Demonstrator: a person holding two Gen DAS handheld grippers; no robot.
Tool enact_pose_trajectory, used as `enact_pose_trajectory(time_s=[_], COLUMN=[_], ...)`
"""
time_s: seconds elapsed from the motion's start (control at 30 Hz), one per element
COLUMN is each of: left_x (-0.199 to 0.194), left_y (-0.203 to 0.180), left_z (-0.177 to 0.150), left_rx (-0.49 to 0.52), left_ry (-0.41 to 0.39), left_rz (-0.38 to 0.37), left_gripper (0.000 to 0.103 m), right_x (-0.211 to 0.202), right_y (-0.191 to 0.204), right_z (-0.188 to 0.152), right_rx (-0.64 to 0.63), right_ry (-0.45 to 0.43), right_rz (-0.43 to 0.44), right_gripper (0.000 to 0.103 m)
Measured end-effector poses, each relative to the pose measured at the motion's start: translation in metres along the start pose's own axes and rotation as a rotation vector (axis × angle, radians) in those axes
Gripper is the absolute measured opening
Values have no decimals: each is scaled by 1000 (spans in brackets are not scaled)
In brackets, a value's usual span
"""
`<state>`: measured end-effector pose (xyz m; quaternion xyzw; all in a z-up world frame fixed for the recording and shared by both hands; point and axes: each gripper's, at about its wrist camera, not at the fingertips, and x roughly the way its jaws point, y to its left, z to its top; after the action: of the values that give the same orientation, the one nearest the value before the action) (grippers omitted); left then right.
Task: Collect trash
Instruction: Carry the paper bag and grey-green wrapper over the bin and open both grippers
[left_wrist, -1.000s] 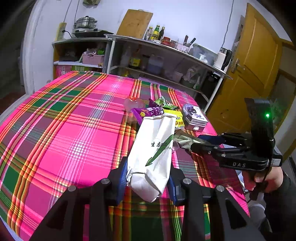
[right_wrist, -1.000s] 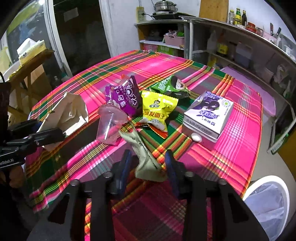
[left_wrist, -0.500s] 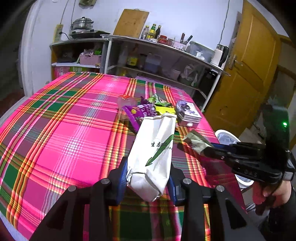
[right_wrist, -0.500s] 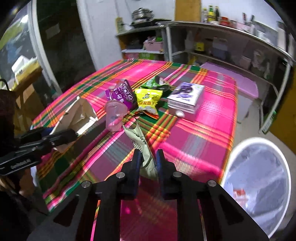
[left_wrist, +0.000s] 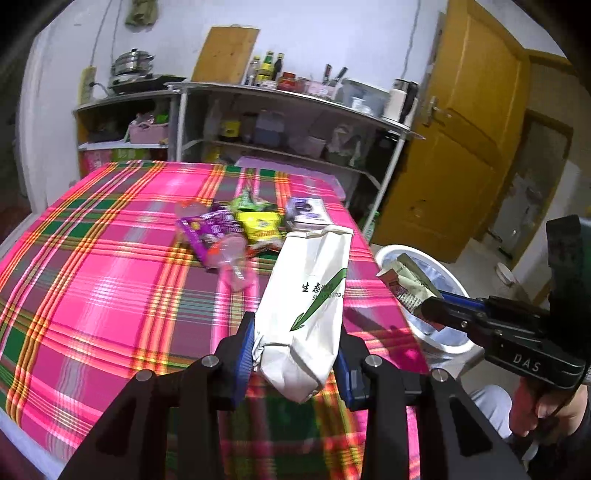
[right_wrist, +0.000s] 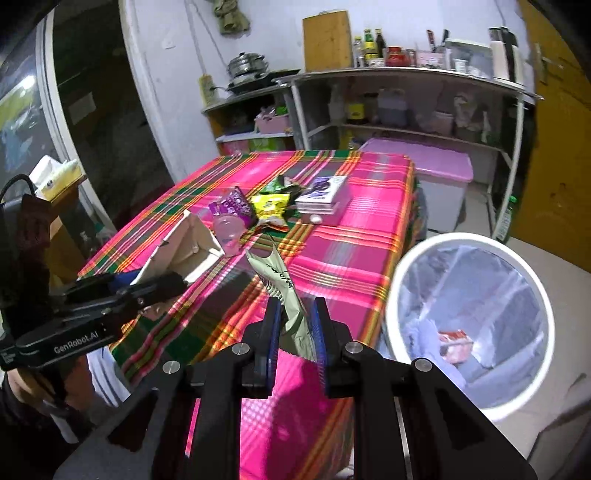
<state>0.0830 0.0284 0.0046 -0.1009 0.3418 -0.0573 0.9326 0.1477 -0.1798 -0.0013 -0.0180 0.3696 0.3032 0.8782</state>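
My left gripper (left_wrist: 295, 354) is shut on a white paper bag (left_wrist: 310, 295) with a green arrow, held above the plaid table's near edge. It shows from the side in the right wrist view (right_wrist: 184, 247). My right gripper (right_wrist: 295, 325) is shut on a crumpled olive-green wrapper (right_wrist: 284, 288); in the left wrist view the wrapper (left_wrist: 406, 284) hangs by the white bin (left_wrist: 450, 343). The bin (right_wrist: 472, 325), lined with a clear bag and holding some trash, stands on the floor right of the table. Purple (right_wrist: 231, 205), yellow (right_wrist: 271, 206) and green (right_wrist: 280, 186) snack packets and a clear plastic cup (right_wrist: 229, 232) lie on the table.
A purple-and-white box (right_wrist: 323, 194) lies by the packets. Metal shelves (right_wrist: 406, 110) with bottles and jars stand behind the table. A pink-lidded container (right_wrist: 436, 173) sits beside them. A yellow door (left_wrist: 461, 147) is at the right.
Both grippers have pulled back from the table and swung right. The right gripper has carried the wrapper off the table edge towards the bin. The bag stays in the left gripper.
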Motion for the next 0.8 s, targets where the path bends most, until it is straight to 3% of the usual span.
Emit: enact_pose_trajectory(time_s=[0.8], left_x=[18], left_y=[-100], left_z=[5], left_rx=[177], left_ry=[35], left_rz=[-99], left_gripper=[38], right_x=[-55], right_y=[-72], right_z=[-31], right_rx=[142], right_ry=[-70], right_rz=[-94], right_gripper=[18])
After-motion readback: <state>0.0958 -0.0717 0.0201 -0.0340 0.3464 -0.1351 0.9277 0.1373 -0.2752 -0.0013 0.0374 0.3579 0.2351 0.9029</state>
